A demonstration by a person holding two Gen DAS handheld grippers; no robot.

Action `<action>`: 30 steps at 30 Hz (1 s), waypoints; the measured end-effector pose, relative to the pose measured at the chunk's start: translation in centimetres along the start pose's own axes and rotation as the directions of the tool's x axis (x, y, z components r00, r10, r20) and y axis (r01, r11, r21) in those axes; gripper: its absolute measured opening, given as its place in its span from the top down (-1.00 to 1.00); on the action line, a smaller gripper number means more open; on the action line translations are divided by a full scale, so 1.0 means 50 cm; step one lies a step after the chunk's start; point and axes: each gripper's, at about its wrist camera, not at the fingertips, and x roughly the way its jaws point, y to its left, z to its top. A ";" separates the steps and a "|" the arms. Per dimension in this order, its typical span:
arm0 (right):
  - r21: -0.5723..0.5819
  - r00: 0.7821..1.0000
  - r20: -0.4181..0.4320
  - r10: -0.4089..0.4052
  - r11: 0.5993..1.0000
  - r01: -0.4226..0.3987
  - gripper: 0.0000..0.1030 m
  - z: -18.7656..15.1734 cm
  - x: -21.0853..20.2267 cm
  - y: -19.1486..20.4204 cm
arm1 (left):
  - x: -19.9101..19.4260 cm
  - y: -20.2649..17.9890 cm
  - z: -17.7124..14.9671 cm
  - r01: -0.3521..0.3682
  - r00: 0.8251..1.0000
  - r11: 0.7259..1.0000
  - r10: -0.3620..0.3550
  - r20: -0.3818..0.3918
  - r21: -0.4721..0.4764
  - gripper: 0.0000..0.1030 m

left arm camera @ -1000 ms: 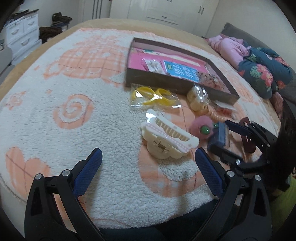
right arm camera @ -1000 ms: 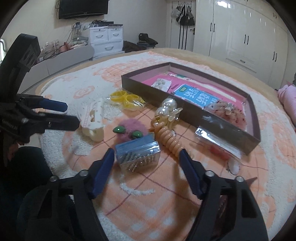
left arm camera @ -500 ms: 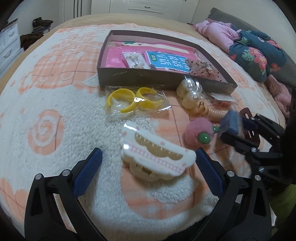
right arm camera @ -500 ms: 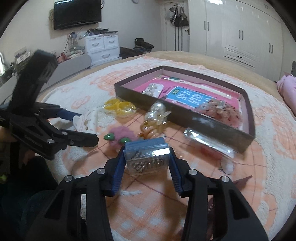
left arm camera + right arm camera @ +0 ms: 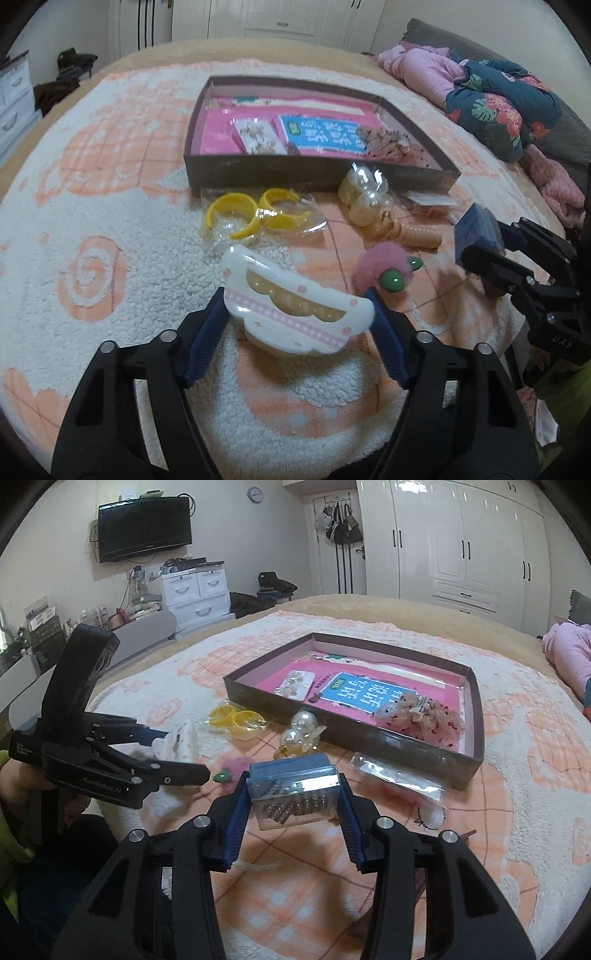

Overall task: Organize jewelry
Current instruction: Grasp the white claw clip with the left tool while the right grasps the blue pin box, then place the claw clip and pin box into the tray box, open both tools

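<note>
Left wrist view: left gripper (image 5: 295,306) jaws closing, pads meeting the ends of the white hair claw (image 5: 291,306) on the near blanket (image 5: 92,206); right gripper (image 5: 291,797) fingers clamped on a clear bead box (image 5: 295,794), raised above the blanket; brown tray (image 5: 474,753) lies farther back, yellow bangles (image 5: 251,214) before it.

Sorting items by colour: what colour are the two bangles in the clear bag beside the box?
Yellow bangles; clearest in the left wrist view.
</note>
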 end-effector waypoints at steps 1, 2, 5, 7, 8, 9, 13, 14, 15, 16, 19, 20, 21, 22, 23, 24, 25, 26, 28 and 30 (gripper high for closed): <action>-0.002 1.000 0.001 0.003 1.000 -0.003 0.17 0.001 -0.002 0.003 | -0.005 -0.002 0.000 -0.004 1.000 1.000 0.004 0.010 0.003 -0.24; -0.003 1.000 0.002 0.005 1.000 -0.005 0.17 0.001 -0.002 0.005 | -0.011 -0.004 -0.001 -0.008 1.000 1.000 0.008 0.017 0.004 -0.24; -0.003 1.000 0.001 0.010 1.000 -0.010 0.17 0.005 -0.002 0.012 | -0.024 -0.005 -0.002 -0.009 0.999 1.000 0.009 0.035 0.002 -0.24; -0.002 1.000 0.000 0.016 1.000 -0.016 0.17 0.008 -0.002 0.015 | -0.031 -0.004 -0.001 -0.009 0.999 1.000 0.009 0.044 -0.003 -0.24; -0.003 1.000 0.000 0.017 1.000 -0.017 0.17 0.008 -0.001 0.017 | -0.037 -0.003 0.000 -0.008 0.999 1.000 0.008 0.053 -0.008 -0.24; -0.002 1.000 0.001 0.018 1.000 -0.018 0.17 0.008 -0.001 0.019 | -0.042 -0.002 0.001 -0.005 0.998 1.000 0.006 0.061 -0.013 -0.24; 0.001 1.000 0.005 0.017 1.000 -0.017 0.17 0.015 -0.003 0.021 | -0.063 0.002 0.009 -0.001 0.996 1.000 0.003 0.094 -0.027 -0.24; 0.003 1.000 0.007 0.015 1.000 -0.015 0.17 0.017 -0.005 0.021 | -0.069 0.003 0.013 -0.002 0.994 1.000 0.005 0.105 -0.031 -0.24; 0.006 1.000 0.011 0.013 1.000 -0.013 0.17 0.020 -0.007 0.020 | -0.073 0.004 0.016 -0.002 0.994 0.999 0.005 0.113 -0.034 -0.24; 0.009 1.000 0.014 0.010 1.000 -0.010 0.17 0.023 -0.008 0.019 | -0.076 0.005 0.020 0.001 0.993 0.999 0.004 0.120 -0.039 -0.24; 0.021 1.000 0.023 0.000 1.000 -0.001 0.17 0.032 -0.012 0.013 | -0.086 0.009 0.032 0.006 0.990 0.999 0.002 0.144 -0.052 -0.24; 0.025 1.000 0.027 -0.004 1.000 0.003 0.17 0.035 -0.013 0.010 | -0.089 0.010 0.037 0.006 0.988 0.998 0.002 0.152 -0.056 -0.24; 0.027 1.000 0.029 -0.008 1.000 0.008 0.17 0.039 -0.014 0.006 | -0.091 0.011 0.042 0.009 0.987 0.998 0.000 0.159 -0.059 -0.24; 0.030 0.999 0.032 -0.014 0.999 0.013 0.17 0.042 -0.015 0.002 | -0.092 0.012 0.046 0.013 0.986 0.998 -0.002 0.165 -0.062 -0.24; 0.033 0.999 0.034 -0.019 0.999 0.018 0.17 0.044 -0.015 -0.002 | -0.094 0.013 0.052 0.017 0.985 0.998 -0.005 0.172 -0.067 -0.24; 0.038 0.999 0.036 -0.024 0.999 0.023 0.17 0.047 -0.015 -0.006 | -0.094 0.013 0.058 0.020 0.984 0.997 -0.007 0.177 -0.069 -0.24; 0.045 0.999 0.036 -0.031 0.999 0.029 0.17 0.051 -0.015 -0.012 | -0.095 0.014 0.064 0.022 0.983 0.997 -0.009 0.182 -0.071 -0.24; 0.048 0.999 0.038 -0.038 0.998 0.036 0.17 0.053 -0.016 -0.015 | -0.095 0.014 0.072 0.027 0.982 0.997 -0.012 0.189 -0.073 -0.24; 0.059 0.998 0.044 -0.053 0.997 0.050 0.17 0.061 -0.017 -0.027 | -0.095 0.014 0.083 0.034 0.980 0.997 -0.018 0.199 -0.076 -0.24; 0.070 0.997 0.046 -0.066 0.996 0.063 0.17 0.066 -0.018 -0.039 | -0.093 0.012 0.099 0.042 0.977 0.996 -0.025 0.210 -0.077 -0.24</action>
